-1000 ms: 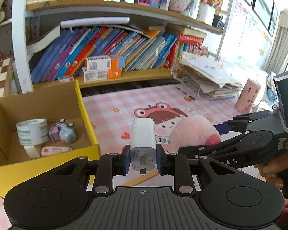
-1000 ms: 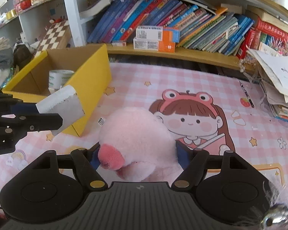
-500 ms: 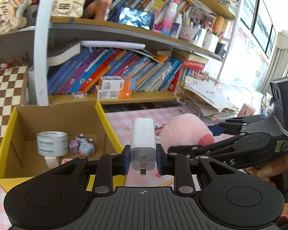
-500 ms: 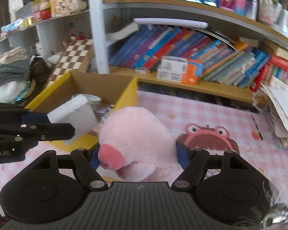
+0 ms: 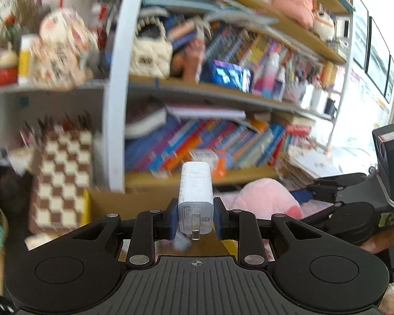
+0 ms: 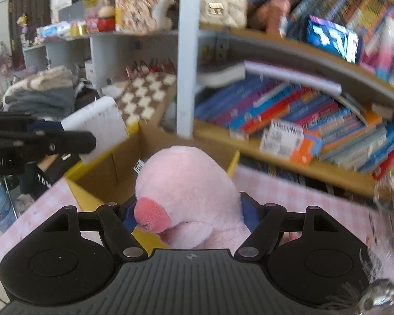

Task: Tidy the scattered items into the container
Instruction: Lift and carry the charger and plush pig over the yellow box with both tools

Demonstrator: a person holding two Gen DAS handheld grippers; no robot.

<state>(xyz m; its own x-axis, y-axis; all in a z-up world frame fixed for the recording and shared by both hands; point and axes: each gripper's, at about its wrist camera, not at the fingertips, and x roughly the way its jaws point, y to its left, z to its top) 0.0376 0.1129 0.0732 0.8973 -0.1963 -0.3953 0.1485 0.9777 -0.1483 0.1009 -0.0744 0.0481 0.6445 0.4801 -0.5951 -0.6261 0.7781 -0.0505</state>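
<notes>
A white charger [image 5: 195, 197] is clamped between the blue pads of the left gripper [image 5: 195, 221], its plug end turned toward the camera and its body standing up above the fingers; in the right wrist view the same charger [image 6: 97, 126] is seen from the side, sticking out past the black fingertips of the left gripper [image 6: 73, 141] over the near left corner of the box. A pink plush toy [image 6: 191, 194] is gripped by the right gripper [image 6: 189, 212], whose jaws are spread fairly wide and pressed into the toy's soft sides (a darker pink patch faces the camera, and a small white label shows near its top). In the left wrist view the toy [image 5: 265, 199] is seen held at the tips of the right gripper [image 5: 302, 197], to the right of the charger. The cardboard box [image 6: 123, 168], yellow along its rim, is seen just beyond and below both held things, on a pink checked tabletop [image 6: 302, 197]. A brown-and-cream chessboard [image 5: 63, 178] is leaned up to the left of the box, and behind it a bookshelf [image 6: 315, 120] crammed with slanted books is visible, blurred.
</notes>
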